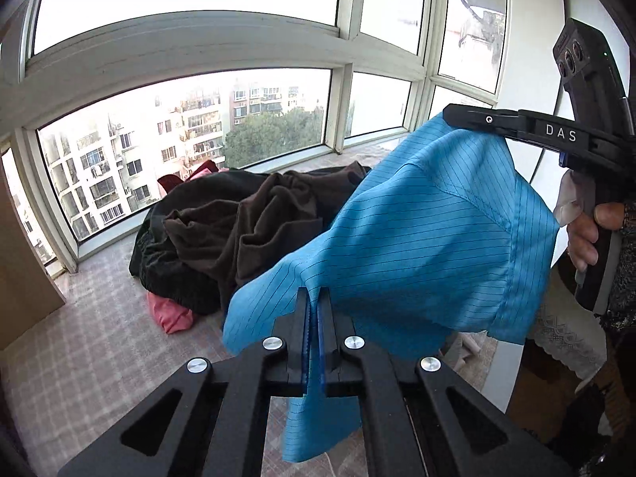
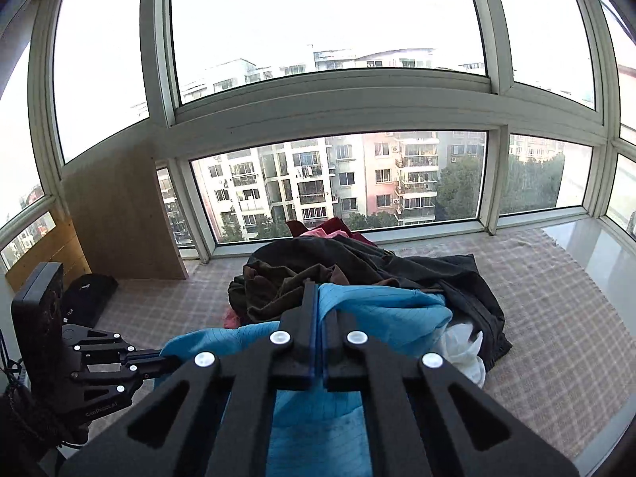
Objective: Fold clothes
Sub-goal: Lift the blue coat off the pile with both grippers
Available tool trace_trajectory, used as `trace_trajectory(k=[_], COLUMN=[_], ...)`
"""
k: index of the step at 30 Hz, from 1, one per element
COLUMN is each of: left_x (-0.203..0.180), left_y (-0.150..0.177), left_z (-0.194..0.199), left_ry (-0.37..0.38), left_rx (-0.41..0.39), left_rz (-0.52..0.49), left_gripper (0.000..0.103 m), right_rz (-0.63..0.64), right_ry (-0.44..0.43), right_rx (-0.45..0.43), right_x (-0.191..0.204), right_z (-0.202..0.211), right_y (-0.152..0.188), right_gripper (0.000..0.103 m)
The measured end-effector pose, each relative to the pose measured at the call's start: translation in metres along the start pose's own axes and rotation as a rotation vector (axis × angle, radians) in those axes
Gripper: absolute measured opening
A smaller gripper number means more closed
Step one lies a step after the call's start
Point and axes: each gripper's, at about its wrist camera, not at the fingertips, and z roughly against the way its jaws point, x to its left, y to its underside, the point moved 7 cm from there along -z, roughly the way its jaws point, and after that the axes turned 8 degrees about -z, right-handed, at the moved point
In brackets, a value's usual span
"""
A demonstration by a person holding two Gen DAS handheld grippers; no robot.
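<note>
A blue pin-striped garment hangs in the air, stretched between both grippers. In the left wrist view my left gripper is shut on its lower edge, with fabric trailing below the fingers. My right gripper comes in from the upper right, shut on the garment's top corner, with a person's hand on its handle. The right wrist view shows my right gripper shut on the blue garment, and my left gripper pinching the cloth at the lower left.
A heap of dark brown, black, pink and red clothes lies on the checked mat below the windows. A white cloth lies at the heap's right edge. A wooden board and black bag stand left.
</note>
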Motion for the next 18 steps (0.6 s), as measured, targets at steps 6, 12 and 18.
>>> trace_trajectory(k=[6,12,18], left_x=[0.036,0.074,0.123], left_y=[-0.056,-0.072,-0.052], left_z=[0.072,0.159,0.24], left_ry=[-0.065,-0.152,-0.279], left_rx=[-0.134,-0.262,-0.289], left_rz=[-0.018,-0.025,-0.056], left_gripper=[0.0,0.0,0.0], right_rz=[0.123,0.239,0.273], right_ry=[-0.12,-0.187,-0.258], right_rx=[-0.145,-0.225,-0.202], right_x=[0.087,0.188,0.273], right_z=[0.042,0.066,0.059], right_y=[-0.087,-0.137,-0.138], right_gripper=[0.001,0.001,0.001])
